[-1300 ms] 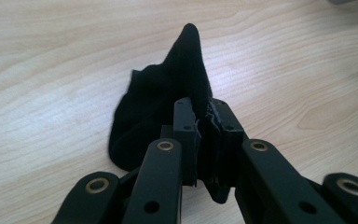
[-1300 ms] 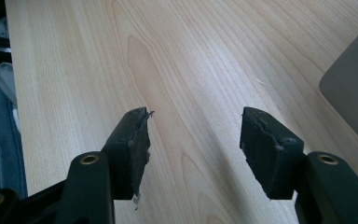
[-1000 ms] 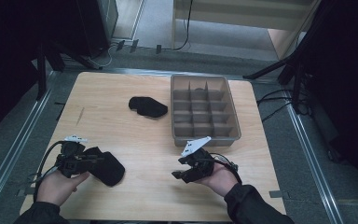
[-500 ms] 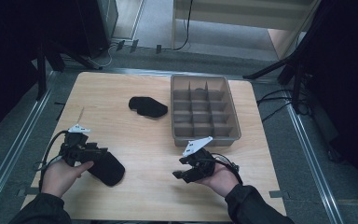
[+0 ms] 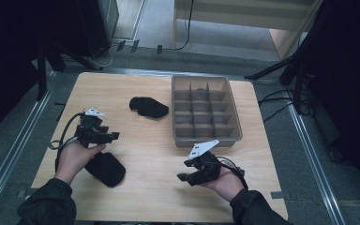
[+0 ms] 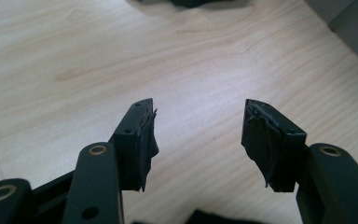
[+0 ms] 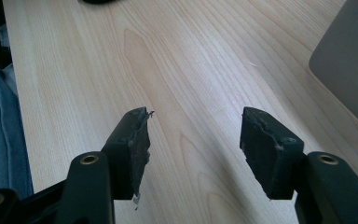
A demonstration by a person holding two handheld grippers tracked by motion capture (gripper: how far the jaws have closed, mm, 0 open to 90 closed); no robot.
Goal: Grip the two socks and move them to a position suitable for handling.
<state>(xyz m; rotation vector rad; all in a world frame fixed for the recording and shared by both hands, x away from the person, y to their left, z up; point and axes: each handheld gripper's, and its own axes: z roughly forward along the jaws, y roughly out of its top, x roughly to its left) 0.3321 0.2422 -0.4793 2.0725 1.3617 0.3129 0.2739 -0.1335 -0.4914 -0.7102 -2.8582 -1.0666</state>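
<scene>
Left tool (image 5: 115, 136) wide, just opened, empty, above black cloth (image 5: 105, 168); divided tray (image 5: 206, 138) beyond.

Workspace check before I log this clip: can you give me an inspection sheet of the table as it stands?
Surface: wooden table, bare between the things.
Job's things: black cloth bundle lies by the left hand, free of any tool; second black bundle lies farther back; grey divided tray at the right.
Clutter: nothing seen.
Grippers: left tool has just been opening, nothing between its jaws; right tool open, empty.
Cables: one trails from each tool; more lie on the floor behind and right.
Surroundings: grey floor, dark stands and furniture legs.
</scene>
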